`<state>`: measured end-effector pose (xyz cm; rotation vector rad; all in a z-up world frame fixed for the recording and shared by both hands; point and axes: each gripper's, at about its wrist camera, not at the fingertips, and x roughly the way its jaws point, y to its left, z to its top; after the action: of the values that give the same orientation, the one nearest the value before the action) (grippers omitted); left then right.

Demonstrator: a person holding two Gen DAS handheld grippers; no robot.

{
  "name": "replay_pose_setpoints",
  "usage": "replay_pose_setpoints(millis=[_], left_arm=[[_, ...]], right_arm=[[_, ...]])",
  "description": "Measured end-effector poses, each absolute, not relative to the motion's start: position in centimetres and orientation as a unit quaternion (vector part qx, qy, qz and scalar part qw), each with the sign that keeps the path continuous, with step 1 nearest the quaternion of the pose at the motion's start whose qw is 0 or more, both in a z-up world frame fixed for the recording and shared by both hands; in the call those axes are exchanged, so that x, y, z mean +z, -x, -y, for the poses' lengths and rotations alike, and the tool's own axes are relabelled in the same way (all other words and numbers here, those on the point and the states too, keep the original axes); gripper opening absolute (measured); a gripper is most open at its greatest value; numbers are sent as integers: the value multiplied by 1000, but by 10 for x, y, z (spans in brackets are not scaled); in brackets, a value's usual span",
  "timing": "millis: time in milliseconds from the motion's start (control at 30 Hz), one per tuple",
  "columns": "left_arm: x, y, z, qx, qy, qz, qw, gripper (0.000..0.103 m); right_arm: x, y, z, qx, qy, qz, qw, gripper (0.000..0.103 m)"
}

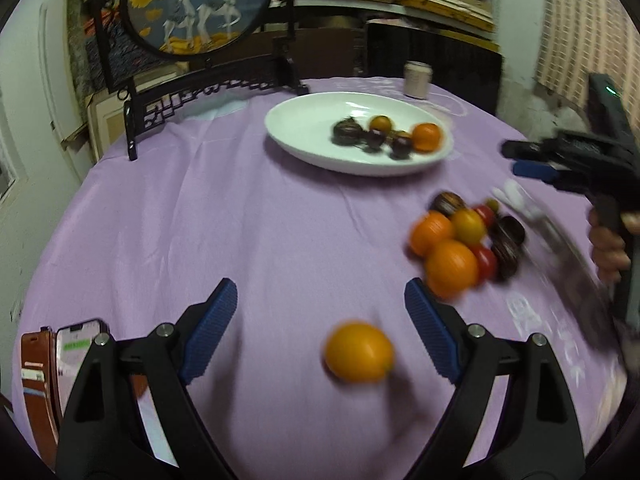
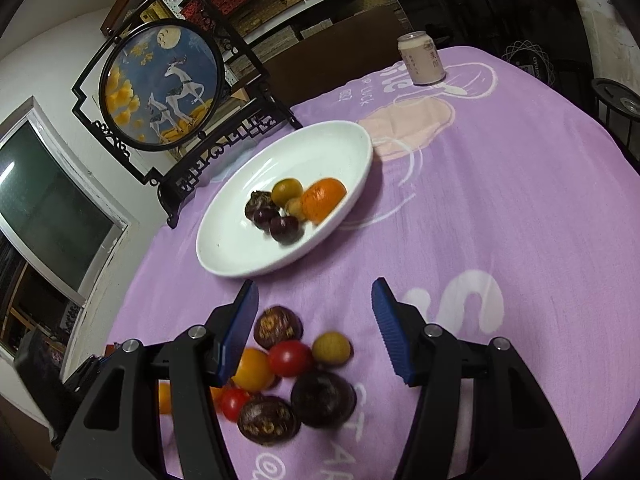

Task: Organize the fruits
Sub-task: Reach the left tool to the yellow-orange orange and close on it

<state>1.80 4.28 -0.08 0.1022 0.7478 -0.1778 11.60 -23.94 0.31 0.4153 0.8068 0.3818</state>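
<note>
A white oval plate (image 1: 304, 128) (image 2: 240, 248) on the purple cloth holds an orange (image 1: 427, 137) (image 2: 322, 199), a yellow fruit and several dark fruits. A pile of loose fruit (image 1: 464, 240) (image 2: 288, 372) lies on the cloth: oranges, red tomatoes, yellow fruits, dark mangosteens. My left gripper (image 1: 320, 300) is open, with a lone orange (image 1: 358, 352) on the cloth between its fingers, nearer me. My right gripper (image 2: 314, 300) is open above the pile; it also shows in the left wrist view (image 1: 532, 160), right of the pile.
A framed round deer screen (image 1: 200, 4) (image 2: 160, 84) stands at the table's back left. A drink can (image 1: 417, 79) (image 2: 422, 63) stands at the far edge. A phone in a brown case (image 1: 72, 356) lies at the near left.
</note>
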Motion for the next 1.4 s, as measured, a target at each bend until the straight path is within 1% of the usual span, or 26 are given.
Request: replay_pose_setpoints(millis=[133, 267, 300, 400, 467, 500, 600, 667, 833, 1000, 1067, 1133, 1400], left_arm=[[-12, -4, -36, -86, -81, -381, 917, 87], [-16, -6, -39, -94, -71, -394, 912, 87], [-17, -8, -39, -98, -68, -399, 909, 85], [-19, -9, -35, -114, -67, -407, 904, 76], [-21, -10, -29, -126, -74, -411, 900, 67], [-23, -10, -26, -131, -76, -414, 898, 64], [-27, -15, -19, -144, -76, -427, 890, 53], [-31, -18, -17, -152, -70, -440, 882, 39], [-31, -18, -17, -152, -61, -441, 882, 39], [-28, -19, -25, -145, -39, -435, 888, 39], [-26, -20, -29, -140, -32, -432, 890, 39], [-26, -21, -32, -137, -27, -431, 891, 39], [-27, -22, -32, -141, -24, -435, 889, 39]], right_arm=[[-3, -114, 244, 176, -205, -394, 878, 59], [-5, -115, 242, 172, -202, -398, 878, 59], [-5, -116, 242, 171, -203, -398, 878, 59], [-6, -115, 242, 172, -203, -398, 878, 59], [-5, -115, 241, 174, -200, -398, 878, 59], [-5, -114, 241, 175, -198, -398, 878, 59], [-5, -114, 238, 177, -194, -399, 879, 59], [-5, -114, 237, 178, -192, -400, 878, 59], [-5, -113, 235, 181, -189, -402, 877, 59], [-10, -116, 230, 185, -176, -424, 869, 59], [-13, -117, 228, 189, -171, -433, 865, 55], [-16, -118, 226, 196, -169, -443, 858, 45], [-30, -123, 224, 206, -182, -471, 838, 34]])
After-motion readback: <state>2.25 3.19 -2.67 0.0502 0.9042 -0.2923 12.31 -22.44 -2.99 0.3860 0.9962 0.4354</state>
